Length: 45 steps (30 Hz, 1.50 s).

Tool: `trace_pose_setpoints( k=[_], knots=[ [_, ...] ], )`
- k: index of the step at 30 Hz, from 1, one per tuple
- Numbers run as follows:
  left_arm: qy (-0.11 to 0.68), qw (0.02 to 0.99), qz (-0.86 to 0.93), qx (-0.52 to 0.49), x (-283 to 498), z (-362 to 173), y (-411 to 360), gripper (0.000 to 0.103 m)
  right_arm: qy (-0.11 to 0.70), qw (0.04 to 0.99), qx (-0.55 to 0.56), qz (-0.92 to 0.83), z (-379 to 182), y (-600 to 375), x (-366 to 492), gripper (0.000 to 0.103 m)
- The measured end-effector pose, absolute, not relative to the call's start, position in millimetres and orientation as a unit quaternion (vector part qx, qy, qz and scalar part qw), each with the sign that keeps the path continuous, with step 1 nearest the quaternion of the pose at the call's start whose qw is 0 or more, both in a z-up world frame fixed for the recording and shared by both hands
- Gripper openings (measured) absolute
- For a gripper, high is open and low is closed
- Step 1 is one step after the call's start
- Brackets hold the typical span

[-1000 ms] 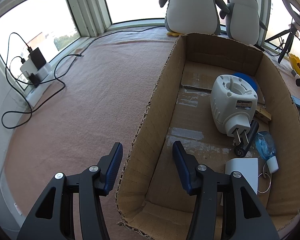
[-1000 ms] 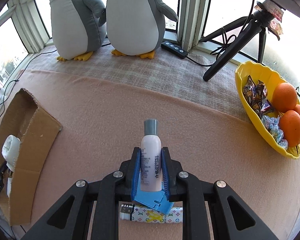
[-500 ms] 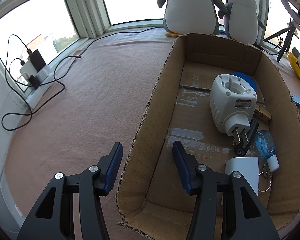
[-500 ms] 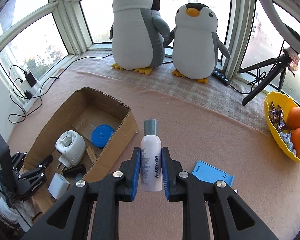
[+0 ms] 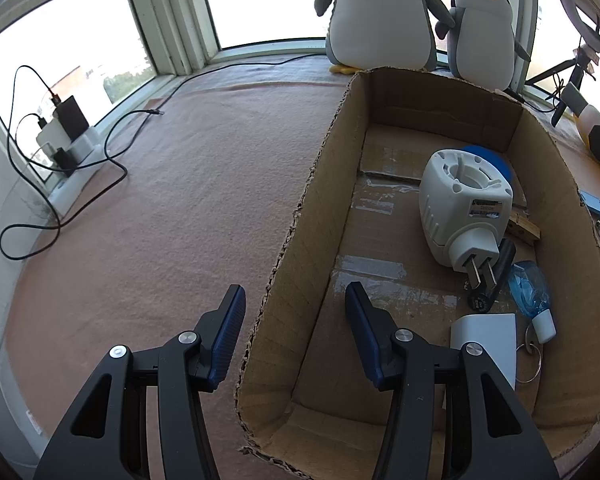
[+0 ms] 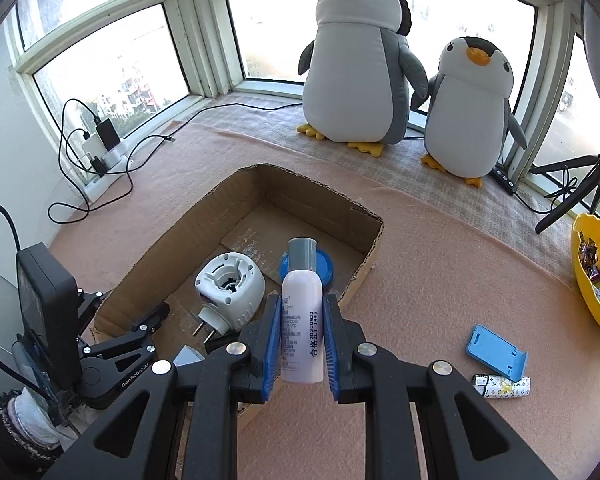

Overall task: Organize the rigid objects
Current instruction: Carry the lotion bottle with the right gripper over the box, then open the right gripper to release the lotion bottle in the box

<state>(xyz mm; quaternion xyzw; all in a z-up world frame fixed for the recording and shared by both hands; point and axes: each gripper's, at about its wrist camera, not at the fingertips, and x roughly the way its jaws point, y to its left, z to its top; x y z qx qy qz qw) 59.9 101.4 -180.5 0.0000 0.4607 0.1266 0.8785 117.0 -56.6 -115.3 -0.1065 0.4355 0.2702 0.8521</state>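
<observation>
My right gripper (image 6: pixel 302 304) is shut on a white bottle with a grey cap (image 6: pixel 302 320), held upright in the air above the near right edge of the open cardboard box (image 6: pixel 236 184). Inside the box lie a white plug-in device (image 5: pixel 464 204), a blue lid (image 5: pixel 496 160), a black cylinder, a white block and a small blue bottle on a key ring. My left gripper (image 5: pixel 294 336) stands open astride the box's left wall (image 5: pixel 308 208), with neither pad pressing on it. It also shows at the lower left of the right wrist view as the left gripper (image 6: pixel 128 306).
Two plush penguins (image 6: pixel 356 64) stand at the window behind the box. A blue phone stand (image 6: pixel 496 352) and a patterned lighter (image 6: pixel 500 386) lie on the pink cloth to the right. A yellow bowl (image 6: pixel 584 276) holds oranges. Cables and a power strip (image 5: pixel 68 148) lie at the left.
My right gripper has carried the bottle left, from above the phone stand and lighter to above the box. The left gripper has not moved.
</observation>
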Motion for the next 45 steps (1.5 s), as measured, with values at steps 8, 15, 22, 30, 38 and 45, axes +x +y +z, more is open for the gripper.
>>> trace_pose_setpoints(
  k=[8, 15, 22, 30, 38, 45],
  knots=[
    [0.46, 0.879, 0.125, -0.003, 60, -181, 102, 0.052, 0.45, 0.837, -0.106, 0.293, -130, -30, 98, 0.018],
    [0.46, 0.879, 0.125, -0.003, 60, -181, 102, 0.052, 0.457, 0.829, -0.113, 0.301, -139, -22, 87, 0.018],
    [0.46, 0.879, 0.125, -0.003, 60, -181, 102, 0.052, 0.456, 0.826, -0.116, 0.31, -140, -20, 84, 0.018],
    [0.46, 0.879, 0.125, -0.003, 60, -180, 103, 0.052, 0.452, 0.826, -0.115, 0.316, -138, -19, 83, 0.02],
    [0.46, 0.879, 0.125, -0.002, 60, -180, 102, 0.052, 0.444, 0.831, -0.12, 0.313, -136, -18, 82, 0.04],
    [0.46, 0.879, 0.125, -0.002, 60, -180, 103, 0.052, 0.444, 0.831, -0.121, 0.312, -136, -19, 82, 0.044]
  ],
)
